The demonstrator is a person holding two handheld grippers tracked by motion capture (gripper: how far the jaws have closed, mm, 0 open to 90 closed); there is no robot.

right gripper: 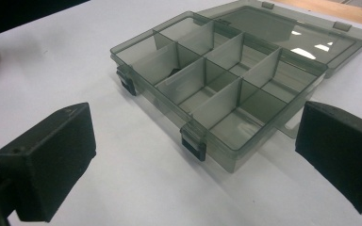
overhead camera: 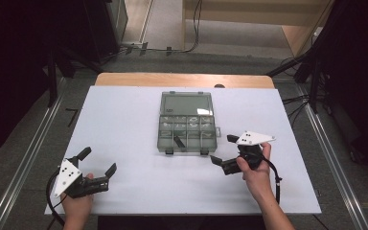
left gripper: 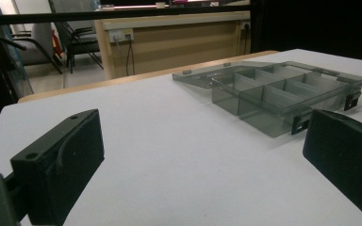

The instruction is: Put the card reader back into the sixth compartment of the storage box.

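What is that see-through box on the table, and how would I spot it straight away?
Look at the white table; near its middle lies a smoky grey compartment box, its clear lid folded flat open behind. Inner walls divide it into small cells, and two dark latches sit on its front edge, toward the grippers.

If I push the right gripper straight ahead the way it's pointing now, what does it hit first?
Most likely the near front wall of the open smoky-grey clear plastic compartment box, around its black latch. The right gripper has its jaws wide open with only bare white table before the box; depth is hard to judge.
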